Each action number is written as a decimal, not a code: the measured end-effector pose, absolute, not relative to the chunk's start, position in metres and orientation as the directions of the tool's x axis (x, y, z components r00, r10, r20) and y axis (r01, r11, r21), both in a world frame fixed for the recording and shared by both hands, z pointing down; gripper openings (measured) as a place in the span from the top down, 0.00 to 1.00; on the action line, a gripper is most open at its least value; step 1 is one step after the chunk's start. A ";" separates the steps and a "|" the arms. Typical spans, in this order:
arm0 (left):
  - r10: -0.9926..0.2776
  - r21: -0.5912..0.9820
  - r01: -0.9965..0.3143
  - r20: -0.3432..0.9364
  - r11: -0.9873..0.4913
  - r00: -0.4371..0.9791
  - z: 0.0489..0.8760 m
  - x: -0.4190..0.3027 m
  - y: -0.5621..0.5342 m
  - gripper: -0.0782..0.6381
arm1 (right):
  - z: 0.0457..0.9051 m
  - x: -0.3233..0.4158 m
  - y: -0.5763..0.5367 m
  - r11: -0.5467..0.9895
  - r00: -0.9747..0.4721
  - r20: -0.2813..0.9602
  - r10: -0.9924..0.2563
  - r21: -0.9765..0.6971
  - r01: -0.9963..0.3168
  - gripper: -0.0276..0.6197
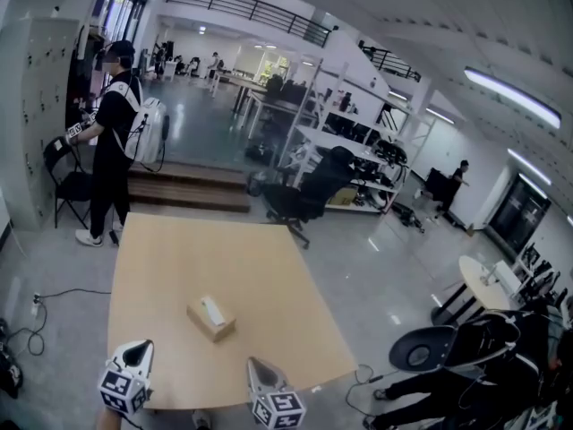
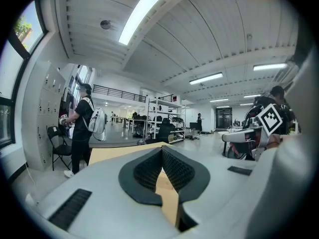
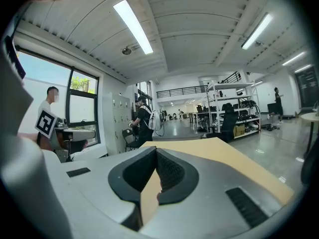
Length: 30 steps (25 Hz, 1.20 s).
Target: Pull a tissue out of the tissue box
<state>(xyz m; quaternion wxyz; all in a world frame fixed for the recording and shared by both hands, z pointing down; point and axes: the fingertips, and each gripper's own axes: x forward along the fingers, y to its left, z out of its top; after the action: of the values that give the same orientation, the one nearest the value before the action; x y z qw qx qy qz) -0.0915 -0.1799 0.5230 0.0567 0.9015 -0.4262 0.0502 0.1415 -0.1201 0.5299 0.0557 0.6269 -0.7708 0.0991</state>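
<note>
Okay, starting closest: left gripper (image 1: 136, 352) and right gripper (image 1: 257, 365) down at the near edge of the worktop (image 1: 170, 258), both with jaws pressed together and pinching nothing, just bare wood showing past the tips in each gripper view. Looks like the approach stage, nothing grabbed yet. Further in, near the middle of the worktop and roughly between the two grippers' lines, the tissue box (image 1: 211, 319), lying flat and turned at an angle, with a pale tissue (image 1: 213, 309) poking from the top slot. To do this well: spread one gripper's jaws before getting there, come in over the slot, pinch only the raised bit of tissue and pull straight up. Probably worth parking the other gripper on the box to stop the light cardboard riding up with it. Nothing else on the worktop, so no obstacle between grippers and box. Beyond the far edge: a black office chair (image 1: 309, 195), a low wooden step (image 1: 188, 188), and a person (image 1: 115, 133) with a backpack standing at grey lockers (image 1: 36, 106) beside a folding chair (image 1: 64, 182). Off right, a round white table (image 1: 483, 280); further back, shelving racks (image 1: 349, 141). All well apart from the box, none of it in the way.
</note>
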 end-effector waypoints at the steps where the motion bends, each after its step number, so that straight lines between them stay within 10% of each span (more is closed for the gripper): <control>1: -0.767 0.060 -0.778 0.139 -0.625 0.627 0.523 -0.091 -0.186 0.88 | 0.530 0.143 -0.126 0.198 -0.211 0.212 -0.954 -0.081 -0.977 0.94; 30: -0.782 0.092 -0.808 0.207 -0.582 0.588 0.566 -0.041 -0.329 0.88 | 0.566 0.169 -0.291 0.306 -0.323 0.284 -0.903 -0.102 -0.947 0.94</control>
<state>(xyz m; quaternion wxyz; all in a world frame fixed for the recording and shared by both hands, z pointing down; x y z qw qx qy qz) -0.0408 -0.3287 0.5659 0.0885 0.8866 -0.4483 0.0723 0.1686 -0.2912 0.5662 0.0867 0.5755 -0.8035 0.1255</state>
